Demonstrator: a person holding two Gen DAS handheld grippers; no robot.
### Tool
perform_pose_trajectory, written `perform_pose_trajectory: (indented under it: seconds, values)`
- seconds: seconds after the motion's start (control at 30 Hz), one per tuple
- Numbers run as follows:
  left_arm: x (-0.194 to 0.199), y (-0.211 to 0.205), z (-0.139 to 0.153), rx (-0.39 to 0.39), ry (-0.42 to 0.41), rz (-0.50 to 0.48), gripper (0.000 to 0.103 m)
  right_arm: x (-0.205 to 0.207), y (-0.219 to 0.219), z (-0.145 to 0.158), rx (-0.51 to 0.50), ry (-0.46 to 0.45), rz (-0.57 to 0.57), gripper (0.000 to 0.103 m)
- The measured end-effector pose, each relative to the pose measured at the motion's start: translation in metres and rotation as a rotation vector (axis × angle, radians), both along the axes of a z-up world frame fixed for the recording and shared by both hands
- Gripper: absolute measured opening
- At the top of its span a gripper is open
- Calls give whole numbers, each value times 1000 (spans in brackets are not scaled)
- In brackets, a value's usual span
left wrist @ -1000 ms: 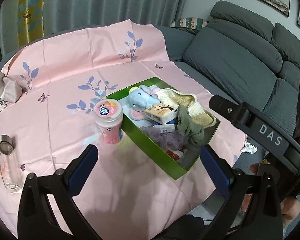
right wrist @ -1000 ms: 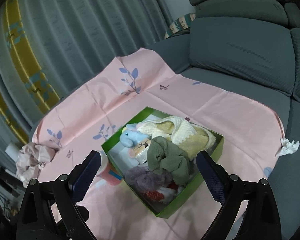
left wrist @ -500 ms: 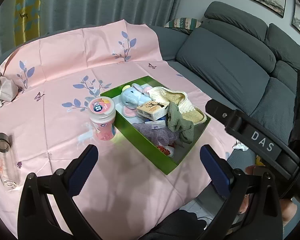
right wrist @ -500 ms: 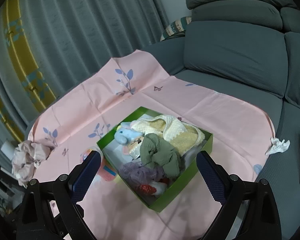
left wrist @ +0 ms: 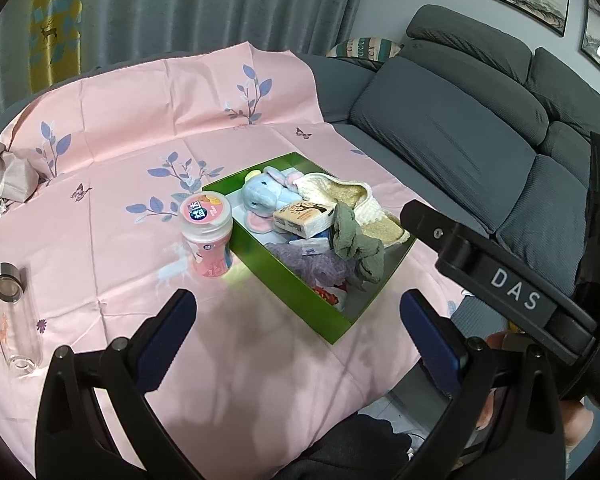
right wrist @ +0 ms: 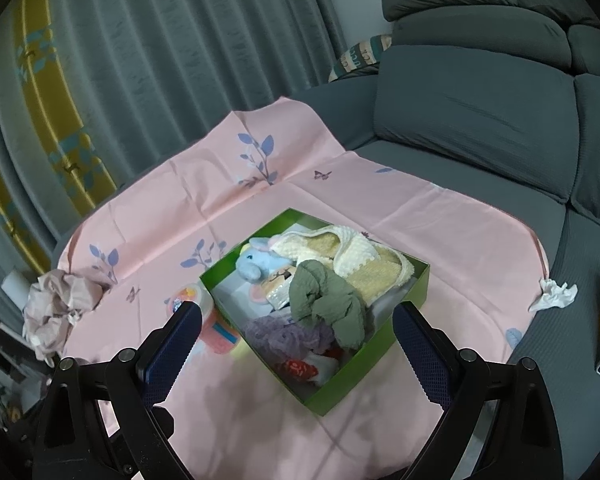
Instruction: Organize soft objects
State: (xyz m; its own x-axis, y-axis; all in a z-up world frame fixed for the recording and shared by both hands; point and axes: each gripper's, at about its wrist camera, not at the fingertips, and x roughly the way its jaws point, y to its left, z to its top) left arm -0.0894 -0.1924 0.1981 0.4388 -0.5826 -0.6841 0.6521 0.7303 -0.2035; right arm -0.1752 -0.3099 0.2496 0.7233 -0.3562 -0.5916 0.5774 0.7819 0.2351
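From the left wrist view, the left claw (left wrist: 298, 328) is spread wide and holds nothing, poised above the pink leaf-printed cloth (left wrist: 140, 128) that covers the bench. Ahead of it and a little to its right sits the shallow green cardboard box (left wrist: 284, 280), already heaped with soft things: a pale blue plush elephant (left wrist: 262, 198), a cream and yellow knitted blanket (left wrist: 360, 200), an olive green crumpled cloth (left wrist: 356, 242), a mauve fuzzy bundle (left wrist: 312, 262) and a tan tissue packet (left wrist: 304, 216). Just beside the box's near-left wall stands a pink plastic jar with a printed lid (left wrist: 208, 240), ahead of the left finger. Far out to the left lies a clear glass bottle with a metal cap (left wrist: 14, 320), and beyond it a crumpled beige fabric (left wrist: 8, 176) at the cloth's edge. The other tool's black body crosses on the right.

The risk here, as I judge it: a reach toward the box could clip the jar and topple it, since it stands so close to the wall.

From the right wrist view, the right claw (right wrist: 296, 354) is likewise wide and empty, with the box (right wrist: 380, 356) directly ahead between its fingers. The olive cloth (right wrist: 324, 304) rides high on the pile, draping toward the near rim. The beige fabric (right wrist: 60, 300) lies well off to the left, apparently the one soft thing outside the box.

Pressing more into the full pile could push the olive cloth over the rim, and a loose pinch on the beige fabric might drag the pink cloth with it.
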Motion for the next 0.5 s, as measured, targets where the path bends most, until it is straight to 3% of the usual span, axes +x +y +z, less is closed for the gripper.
perform_pose_trajectory:
  seconds: [0.5]
  values:
    - [-7, 7, 4, -8, -4, -7, 102, -2, 5, 1, -27, 7, -5, 97]
